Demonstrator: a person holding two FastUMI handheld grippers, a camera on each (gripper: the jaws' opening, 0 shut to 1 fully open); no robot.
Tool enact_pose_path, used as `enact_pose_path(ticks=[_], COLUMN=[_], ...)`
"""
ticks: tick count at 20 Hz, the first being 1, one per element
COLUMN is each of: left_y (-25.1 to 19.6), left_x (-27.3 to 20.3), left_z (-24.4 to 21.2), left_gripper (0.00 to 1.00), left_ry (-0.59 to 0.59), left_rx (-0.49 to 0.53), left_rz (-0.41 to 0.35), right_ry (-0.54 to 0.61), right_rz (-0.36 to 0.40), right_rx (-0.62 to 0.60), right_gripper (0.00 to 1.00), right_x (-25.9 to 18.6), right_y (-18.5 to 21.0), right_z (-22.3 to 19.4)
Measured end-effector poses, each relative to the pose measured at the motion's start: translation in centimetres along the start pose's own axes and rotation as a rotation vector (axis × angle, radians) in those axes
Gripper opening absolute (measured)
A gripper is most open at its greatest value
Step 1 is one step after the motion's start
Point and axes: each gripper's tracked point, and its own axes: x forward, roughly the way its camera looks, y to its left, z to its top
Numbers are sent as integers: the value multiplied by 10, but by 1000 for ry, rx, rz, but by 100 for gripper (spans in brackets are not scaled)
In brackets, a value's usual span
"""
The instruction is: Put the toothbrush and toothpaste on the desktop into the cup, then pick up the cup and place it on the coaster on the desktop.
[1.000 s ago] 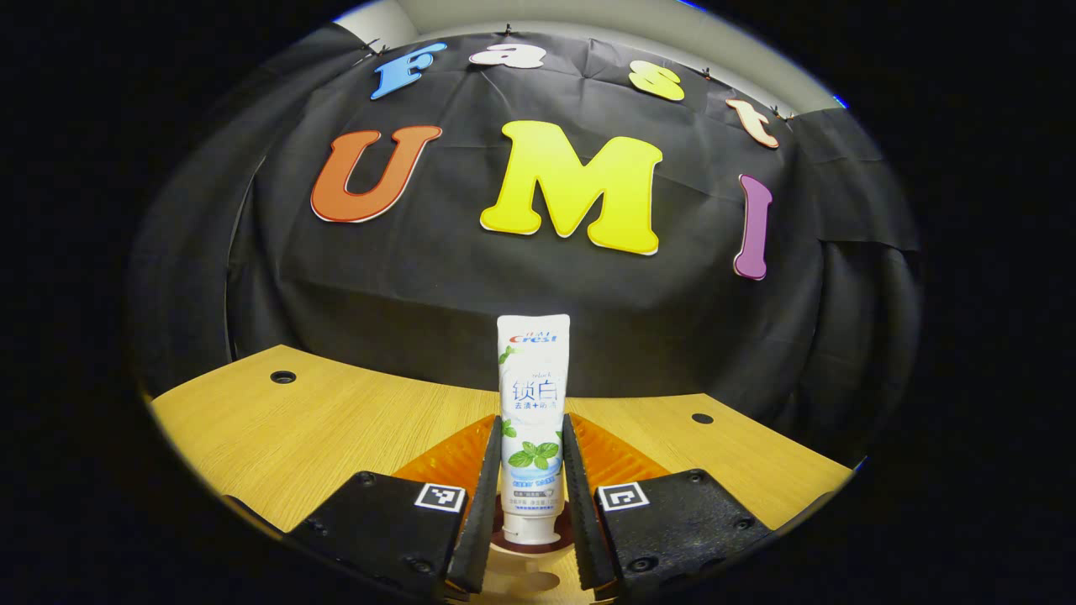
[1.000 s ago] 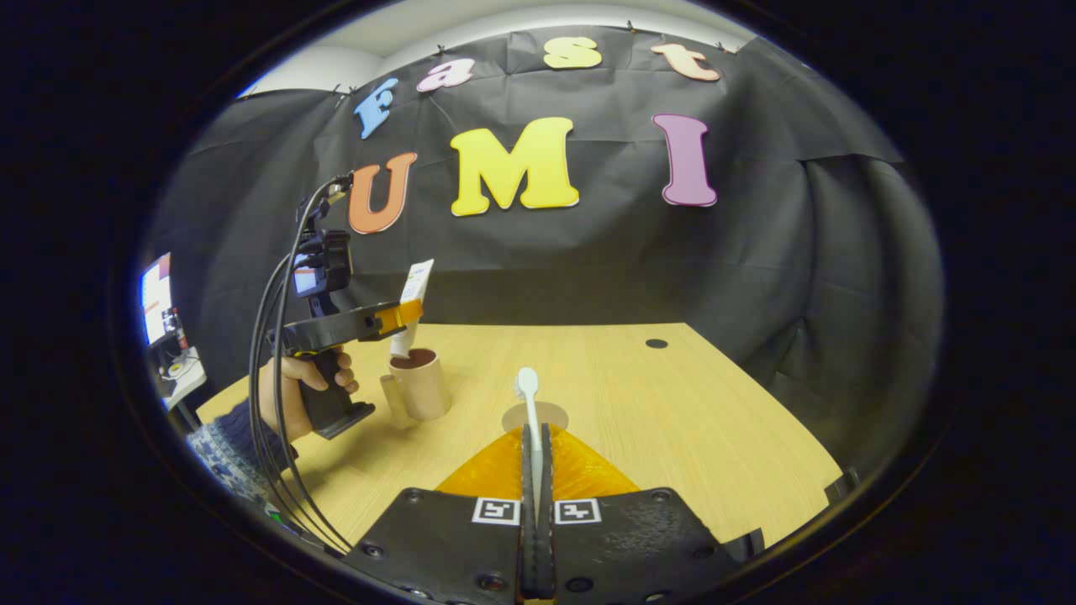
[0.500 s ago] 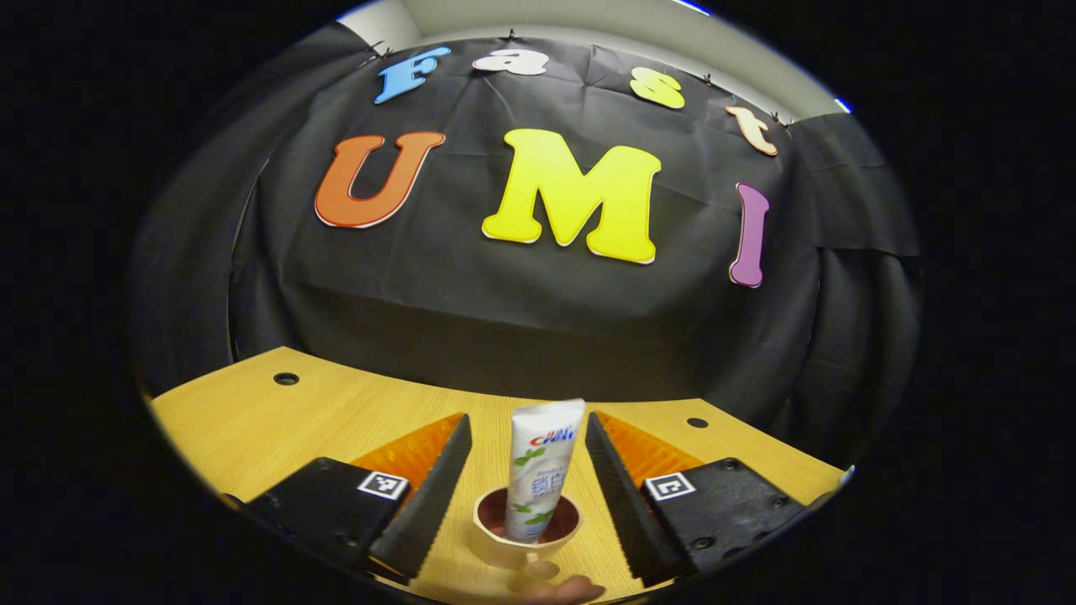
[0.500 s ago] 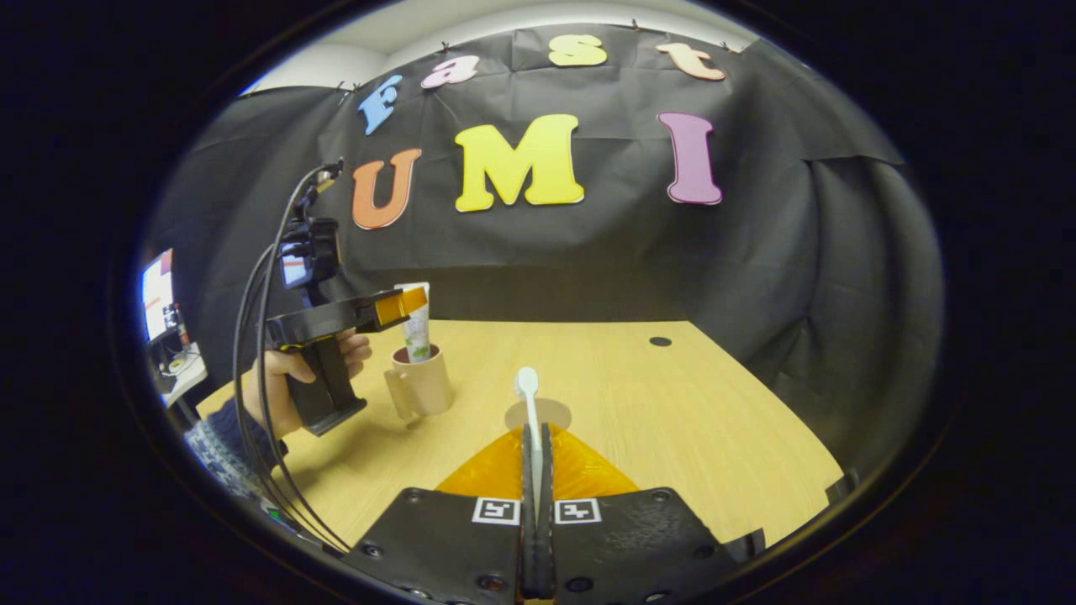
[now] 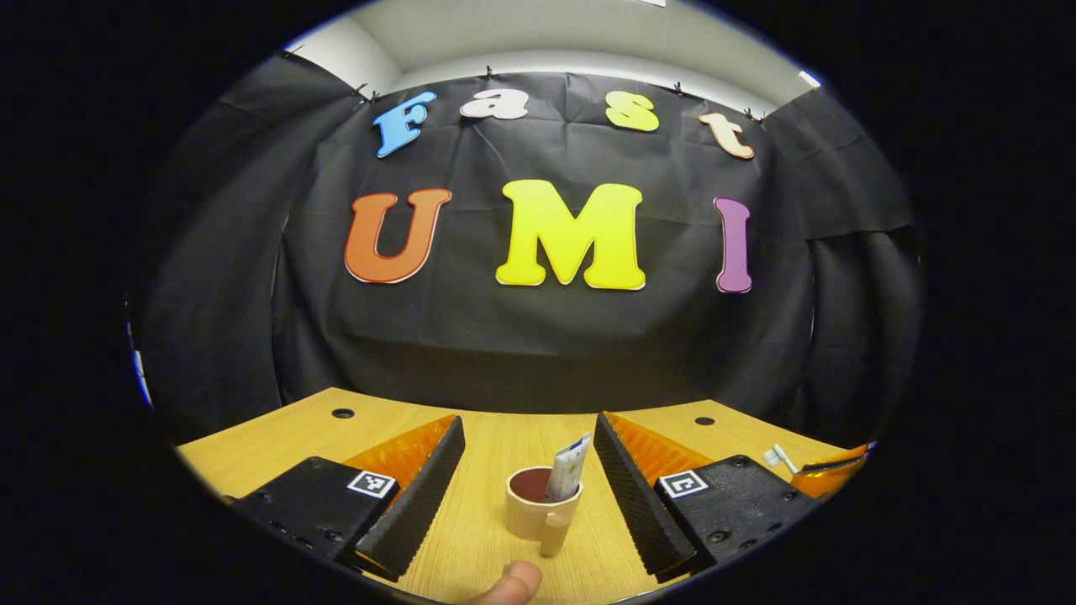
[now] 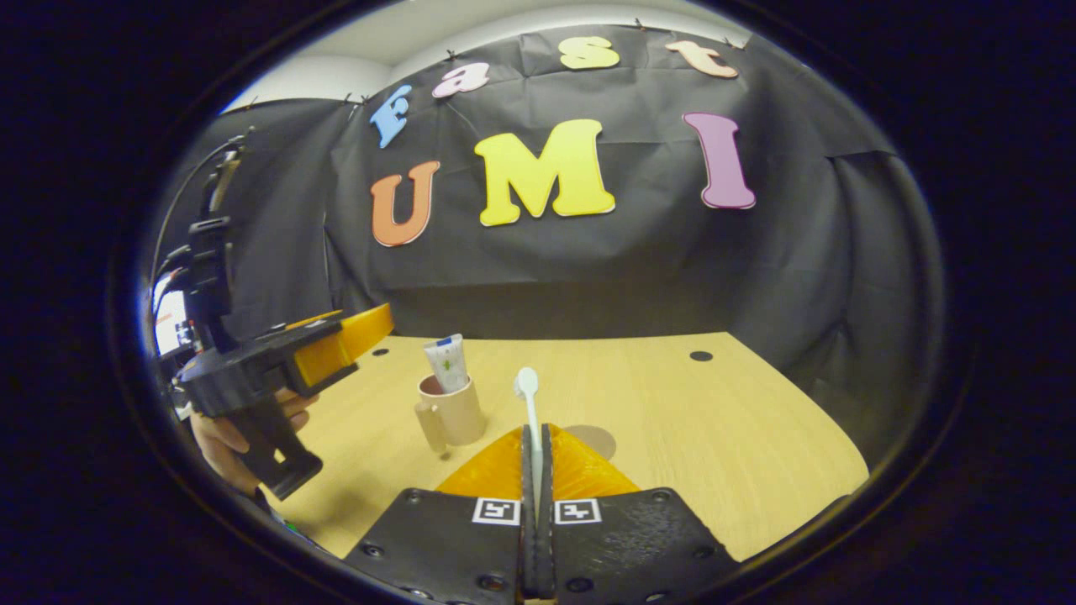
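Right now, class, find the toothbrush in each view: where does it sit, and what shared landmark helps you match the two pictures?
Left gripper view: the toothbrush shows at the far right edge, bristle end up.
Right gripper view: it stands centre frame, clamped in the right hand-held gripper.
Shared landmark: the cup holding the toothpaste.

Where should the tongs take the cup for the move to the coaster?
Probably across the cup's body below the rim, coming in level from the side away from its handle. The toothpaste stands up out of the mouth, so a top-down grip is blocked. The left tongs are open, facing it.
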Motion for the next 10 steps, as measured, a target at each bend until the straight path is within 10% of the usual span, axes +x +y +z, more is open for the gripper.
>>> enact_pose_path(ticks=[10], left_y=[32], left_x=[-72], left_z=[28], left_gripper=[100], left_ry=[-24], left_rx=[-13], left_rz=[36], right_ry=[-91], right_rz=[113], right_rx=[83], right_gripper=[0], right_x=[98], right_y=[102], right_z=[87])
